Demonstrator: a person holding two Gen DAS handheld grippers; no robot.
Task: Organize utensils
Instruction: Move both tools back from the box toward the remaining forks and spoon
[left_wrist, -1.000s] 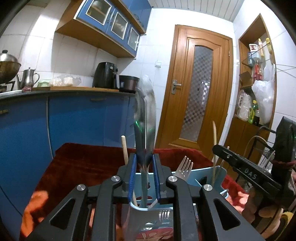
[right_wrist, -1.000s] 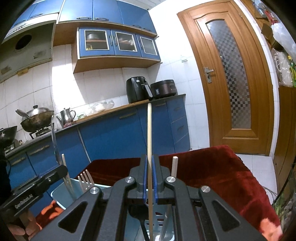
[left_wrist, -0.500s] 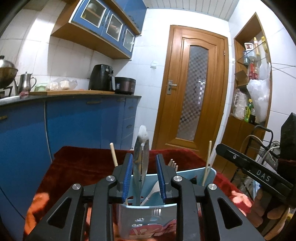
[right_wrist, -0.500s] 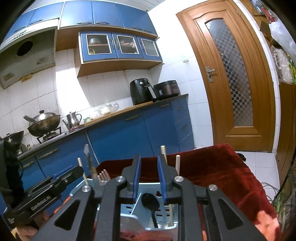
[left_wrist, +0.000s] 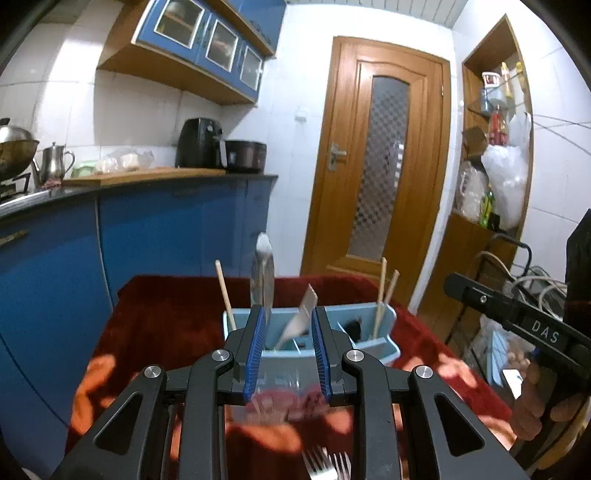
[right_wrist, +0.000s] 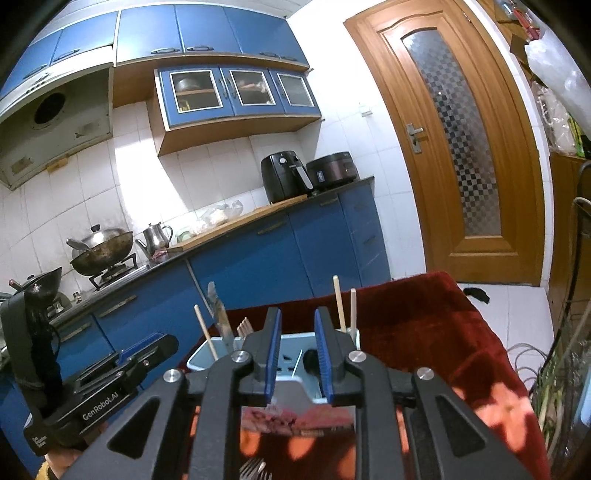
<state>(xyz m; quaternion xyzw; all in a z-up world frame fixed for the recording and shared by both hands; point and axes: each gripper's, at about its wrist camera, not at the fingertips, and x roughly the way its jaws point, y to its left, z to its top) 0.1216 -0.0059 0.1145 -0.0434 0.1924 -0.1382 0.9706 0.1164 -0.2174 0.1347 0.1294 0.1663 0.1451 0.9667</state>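
Observation:
A light blue utensil caddy (left_wrist: 369, 314) stands on a red cloth. A knife (left_wrist: 263, 273) stands upright in it beside a second, tilted blade (left_wrist: 306, 302). The caddy also holds a lone chopstick (left_wrist: 223, 288), two chopsticks (left_wrist: 380, 291) and a black spoon (left_wrist: 354, 326). My left gripper (left_wrist: 287, 314) is open and empty, just short of the caddy. My right gripper (right_wrist: 298, 314) is open and empty too, facing the caddy (right_wrist: 195, 360) and its chopsticks (right_wrist: 338, 306). Forks (left_wrist: 325, 465) lie on the cloth under my left gripper.
The red cloth (right_wrist: 424, 314) covers the table. Blue cabinets (left_wrist: 147, 236) run along the left under a counter. A wooden door (left_wrist: 380, 177) is behind, and a shelf with bags and cables (left_wrist: 502, 177) stands to the right. A hand (left_wrist: 532, 406) holds the right gripper's handle.
Both grippers opened and let go, the left of the knife, the right of a chopstick. Both then pulled back and up from the caddy, where those pieces now stand.

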